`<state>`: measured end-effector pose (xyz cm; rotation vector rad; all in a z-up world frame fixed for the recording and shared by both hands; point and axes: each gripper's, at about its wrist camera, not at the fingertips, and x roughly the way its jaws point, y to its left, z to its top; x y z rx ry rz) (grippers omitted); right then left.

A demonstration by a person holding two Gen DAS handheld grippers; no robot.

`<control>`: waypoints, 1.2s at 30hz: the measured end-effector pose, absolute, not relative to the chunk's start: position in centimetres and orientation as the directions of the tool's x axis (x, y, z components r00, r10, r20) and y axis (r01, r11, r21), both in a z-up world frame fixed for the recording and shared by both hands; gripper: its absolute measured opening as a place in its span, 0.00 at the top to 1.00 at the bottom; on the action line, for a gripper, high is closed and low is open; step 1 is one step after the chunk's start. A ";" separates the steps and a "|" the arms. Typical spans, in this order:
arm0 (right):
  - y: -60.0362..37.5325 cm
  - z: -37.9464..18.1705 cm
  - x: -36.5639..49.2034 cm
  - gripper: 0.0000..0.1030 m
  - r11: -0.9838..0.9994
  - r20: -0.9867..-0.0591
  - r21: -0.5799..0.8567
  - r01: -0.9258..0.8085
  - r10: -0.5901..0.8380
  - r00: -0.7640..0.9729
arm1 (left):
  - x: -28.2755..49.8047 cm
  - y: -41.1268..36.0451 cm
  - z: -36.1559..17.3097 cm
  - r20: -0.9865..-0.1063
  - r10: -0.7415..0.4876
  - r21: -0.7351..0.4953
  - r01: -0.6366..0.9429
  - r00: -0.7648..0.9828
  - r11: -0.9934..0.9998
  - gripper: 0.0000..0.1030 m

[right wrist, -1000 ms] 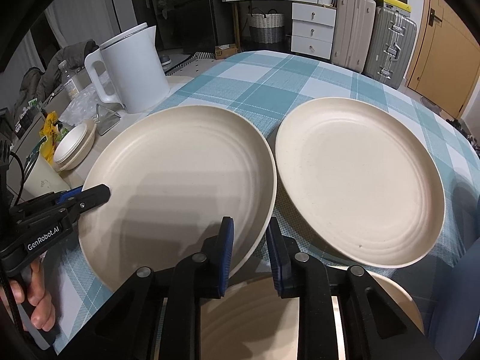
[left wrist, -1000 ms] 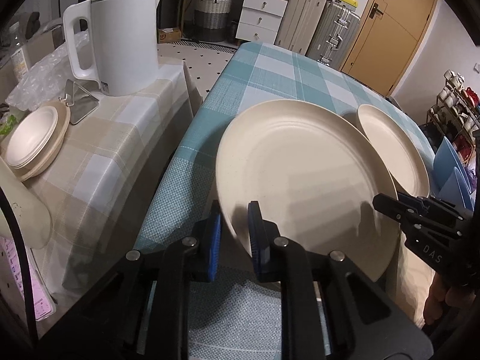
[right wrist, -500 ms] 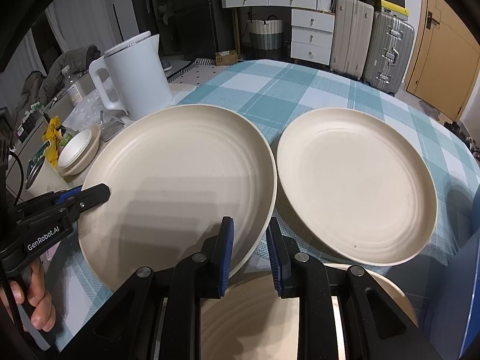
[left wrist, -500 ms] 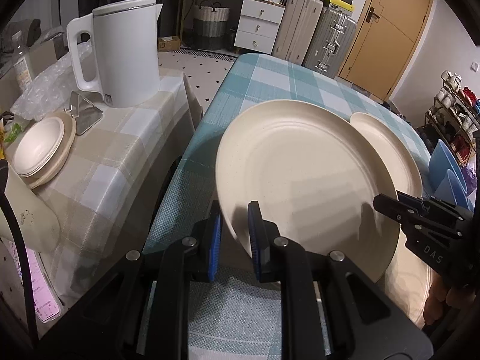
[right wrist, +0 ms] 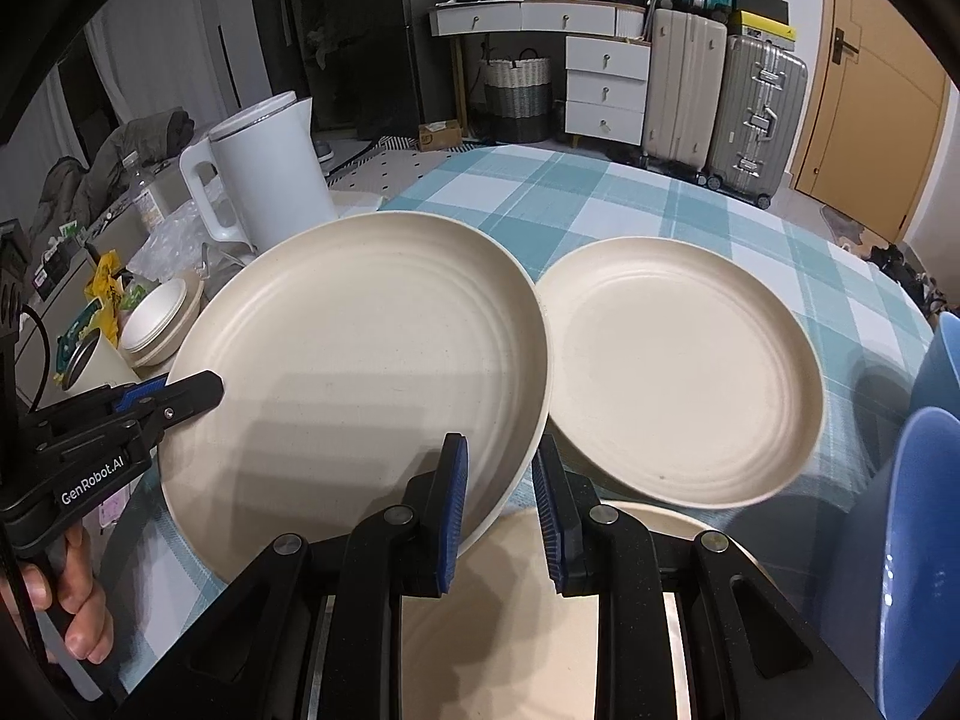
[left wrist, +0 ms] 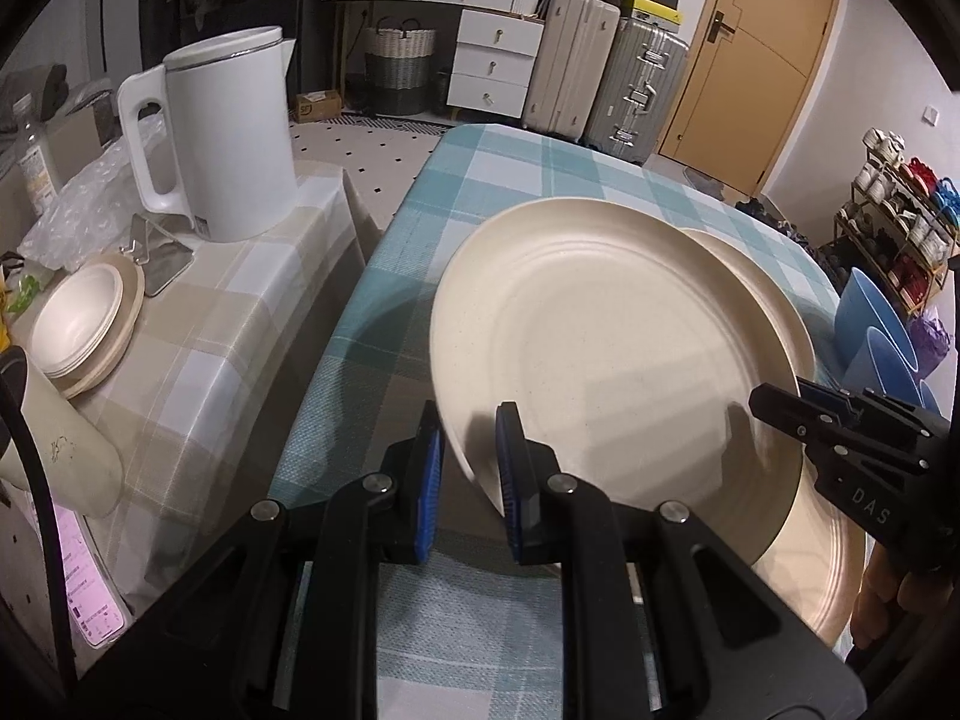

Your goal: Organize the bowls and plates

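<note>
Both grippers hold one large cream plate point(left wrist: 606, 354) in the air above the teal checked table point(left wrist: 498, 180). My left gripper point(left wrist: 469, 468) is shut on its near left rim. My right gripper point(right wrist: 498, 492) is shut on the opposite rim of the same plate point(right wrist: 360, 360). A second cream plate point(right wrist: 684, 378) lies flat on the table to the right, partly under the held plate's edge. A third cream plate point(right wrist: 510, 588) lies below my right gripper. Blue bowls point(right wrist: 918, 540) stand at the right edge.
A white kettle point(left wrist: 222, 138) stands on a beige checked side table point(left wrist: 228, 324) to the left, with stacked cream bowls point(left wrist: 84, 324) and a metal stand point(left wrist: 159, 252). Suitcases, drawers and a door are behind the table.
The held plate has risen and shifted right, so its edge now overlaps the second plate. Both grippers stay shut on it.
</note>
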<state>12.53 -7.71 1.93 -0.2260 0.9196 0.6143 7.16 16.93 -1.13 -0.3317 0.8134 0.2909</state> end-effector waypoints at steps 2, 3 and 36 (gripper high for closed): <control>-8.2 2.1 12.3 0.78 0.813 -0.797 0.074 -0.578 0.397 0.456 | 7.3 16.3 -0.8 -0.747 0.126 -0.166 -0.367 0.653 0.915 0.86; -8.4 2.2 12.2 0.78 0.815 -0.796 0.074 -0.575 0.396 0.459 | 7.3 15.8 -0.7 -0.747 0.125 -0.161 -0.361 0.653 0.919 0.86; -18.1 3.8 6.9 0.78 0.895 -0.763 0.081 -0.440 0.340 0.550 | 6.1 6.7 1.2 -0.739 0.049 -0.084 -0.165 0.672 0.983 0.85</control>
